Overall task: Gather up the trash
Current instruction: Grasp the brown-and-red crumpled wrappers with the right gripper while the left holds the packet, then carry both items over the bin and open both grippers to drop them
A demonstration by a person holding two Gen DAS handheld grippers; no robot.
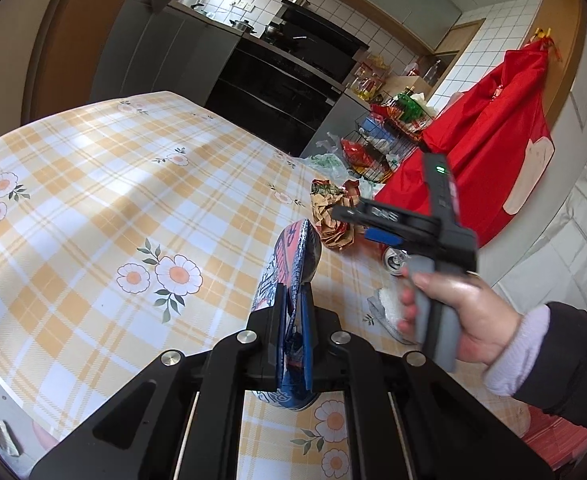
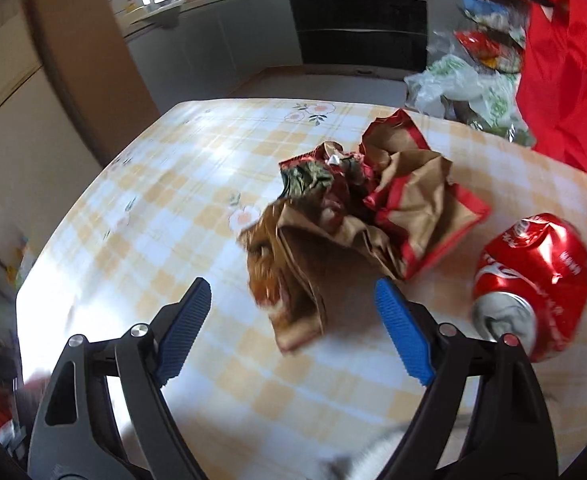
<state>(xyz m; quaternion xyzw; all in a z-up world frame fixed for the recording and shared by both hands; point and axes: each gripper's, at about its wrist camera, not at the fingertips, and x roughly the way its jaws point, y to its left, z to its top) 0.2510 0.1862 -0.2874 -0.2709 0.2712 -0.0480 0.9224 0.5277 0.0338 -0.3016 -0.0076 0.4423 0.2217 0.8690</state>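
Note:
My left gripper (image 1: 291, 300) is shut on a flattened blue, red and white can (image 1: 289, 264) and holds it above the checked tablecloth (image 1: 93, 200). My right gripper (image 2: 293, 296) is open, its blue pads either side of the near end of a crumpled brown and red paper bag (image 2: 357, 216); the bag also shows in the left wrist view (image 1: 333, 216), with the right gripper (image 1: 357, 224) beside it. A crushed red cola can (image 2: 533, 276) lies on the table just right of my right fingers. A crumpled white wrapper (image 1: 389, 308) lies near the right hand.
A large red bag (image 1: 489, 140) stands off the table's far right corner. Wire baskets (image 1: 381, 140) with packets and plastic bags (image 2: 465, 88) stand behind the table. A black oven (image 1: 289, 80) and kitchen counter (image 2: 213, 4) lie beyond.

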